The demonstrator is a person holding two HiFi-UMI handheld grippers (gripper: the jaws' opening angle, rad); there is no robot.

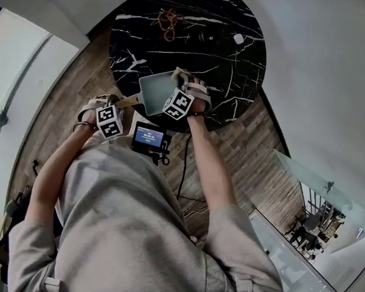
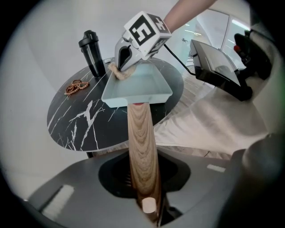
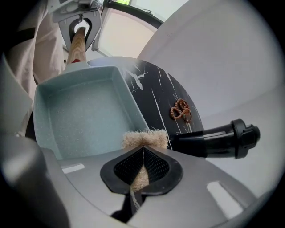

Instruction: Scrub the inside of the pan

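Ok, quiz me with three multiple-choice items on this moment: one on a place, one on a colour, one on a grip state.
1. Where does the bead bracelet lie?
A) on the floor
B) on the black table, outside the pan
C) hung on the bottle

2. What colour is the pan's inside?
A) red
B) pale blue-green
C) black

3. What is the left gripper doing?
A) shut on the pan's wooden handle
B) open and empty
C) shut on a bottle

Answers: 1 B, the left gripper view shows it on the table, apart from the pan; 2 B, the right gripper view looks straight into it; 3 A, the handle runs between its jaws.
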